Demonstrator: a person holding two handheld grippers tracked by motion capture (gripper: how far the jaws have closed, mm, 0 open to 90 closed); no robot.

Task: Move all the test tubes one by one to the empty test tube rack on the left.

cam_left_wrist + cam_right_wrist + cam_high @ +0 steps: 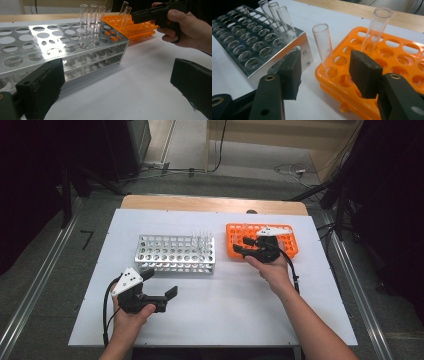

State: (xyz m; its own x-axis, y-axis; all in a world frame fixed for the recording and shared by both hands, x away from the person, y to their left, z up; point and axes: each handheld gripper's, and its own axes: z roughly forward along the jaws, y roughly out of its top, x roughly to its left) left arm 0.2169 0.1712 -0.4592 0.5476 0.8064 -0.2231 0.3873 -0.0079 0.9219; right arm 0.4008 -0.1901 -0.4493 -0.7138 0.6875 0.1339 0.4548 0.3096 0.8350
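The right gripper view brings out what the high view blurs: the right gripper (324, 72) has its jaws on either side of a clear test tube (324, 47) standing in the near left corner of the orange rack (402, 50), pads not yet touching the glass. A second tube (377, 27) stands farther back in the same rack. The metal rack (175, 254) sits mid-worktop, three tubes (92, 13) at its far right corner. The left gripper (159, 291) hovers near the front left of the white worktop (225, 310), jaws spread wide and empty. From above, the right gripper (248, 246) hides the tube it straddles.
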